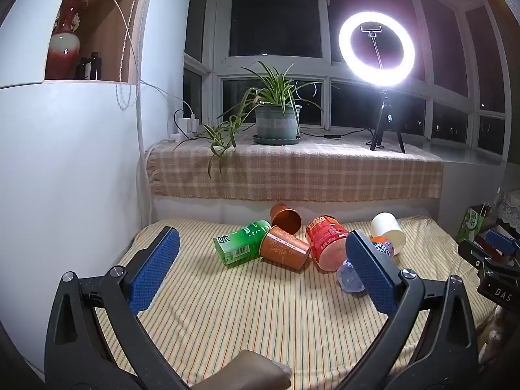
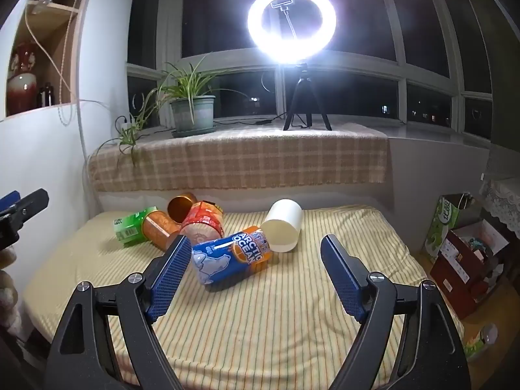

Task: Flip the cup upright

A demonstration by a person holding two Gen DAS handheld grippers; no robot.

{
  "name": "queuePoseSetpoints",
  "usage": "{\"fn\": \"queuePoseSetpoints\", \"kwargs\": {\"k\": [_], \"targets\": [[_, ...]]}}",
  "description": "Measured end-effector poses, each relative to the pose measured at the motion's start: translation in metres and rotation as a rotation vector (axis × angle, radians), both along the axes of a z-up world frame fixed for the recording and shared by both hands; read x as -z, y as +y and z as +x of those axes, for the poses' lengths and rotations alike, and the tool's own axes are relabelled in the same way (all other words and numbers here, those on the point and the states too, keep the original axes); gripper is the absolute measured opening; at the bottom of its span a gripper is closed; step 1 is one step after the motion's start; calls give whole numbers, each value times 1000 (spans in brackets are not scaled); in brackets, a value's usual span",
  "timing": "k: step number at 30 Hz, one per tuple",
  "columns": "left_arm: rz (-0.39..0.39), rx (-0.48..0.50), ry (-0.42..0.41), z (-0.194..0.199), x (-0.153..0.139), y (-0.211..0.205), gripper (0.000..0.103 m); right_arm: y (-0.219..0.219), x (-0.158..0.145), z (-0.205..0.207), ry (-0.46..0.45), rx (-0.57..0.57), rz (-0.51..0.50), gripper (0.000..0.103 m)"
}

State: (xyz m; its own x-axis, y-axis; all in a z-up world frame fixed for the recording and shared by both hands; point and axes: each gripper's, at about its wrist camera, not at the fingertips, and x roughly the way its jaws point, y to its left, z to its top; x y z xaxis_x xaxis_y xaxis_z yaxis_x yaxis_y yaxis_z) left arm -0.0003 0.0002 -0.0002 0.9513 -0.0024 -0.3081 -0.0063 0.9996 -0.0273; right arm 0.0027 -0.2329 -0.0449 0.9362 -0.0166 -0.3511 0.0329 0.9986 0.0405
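Here, your left gripper (image 1: 261, 261) hangs above the yellow striped cloth (image 1: 260, 308) with its blue-padded fingers (image 1: 154, 269) spread wide and nothing between them; your right gripper (image 2: 255, 273) is likewise wide apart and empty, low over the same cloth. Take the blue-and-orange "Arctic Ocean" paper cup (image 2: 227, 258) as your landmark: it lies on its side just ahead of the right gripper's left finger, and in the left wrist view it is partly hidden behind the left gripper's right finger. Touching its far end is a plain white paper cup (image 2: 282, 227), also on its side, mouth turned toward you. To the landmark's left lies a red printed cup (image 2: 203, 224), tipped over and pressed against it. Beyond that sit a brown-orange patterned cup (image 1: 284, 250), a green printed cup (image 1: 240, 242) touching it further left, and behind them a copper-coloured cup (image 1: 286, 217), all lying down. Behind the whole cluster, a checked blanket (image 1: 292, 172) covers the sill, bearing a potted spider plant (image 1: 276, 113) and a glowing ring light on a tripod (image 1: 377, 48).
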Motion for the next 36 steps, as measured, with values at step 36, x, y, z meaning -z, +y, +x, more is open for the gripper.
{"fn": "queuePoseSetpoints", "kwargs": {"k": [36], "targets": [[-4,-6,-6,2,-5,8,103,8,-10,5,-20,5,-33,83]]}}
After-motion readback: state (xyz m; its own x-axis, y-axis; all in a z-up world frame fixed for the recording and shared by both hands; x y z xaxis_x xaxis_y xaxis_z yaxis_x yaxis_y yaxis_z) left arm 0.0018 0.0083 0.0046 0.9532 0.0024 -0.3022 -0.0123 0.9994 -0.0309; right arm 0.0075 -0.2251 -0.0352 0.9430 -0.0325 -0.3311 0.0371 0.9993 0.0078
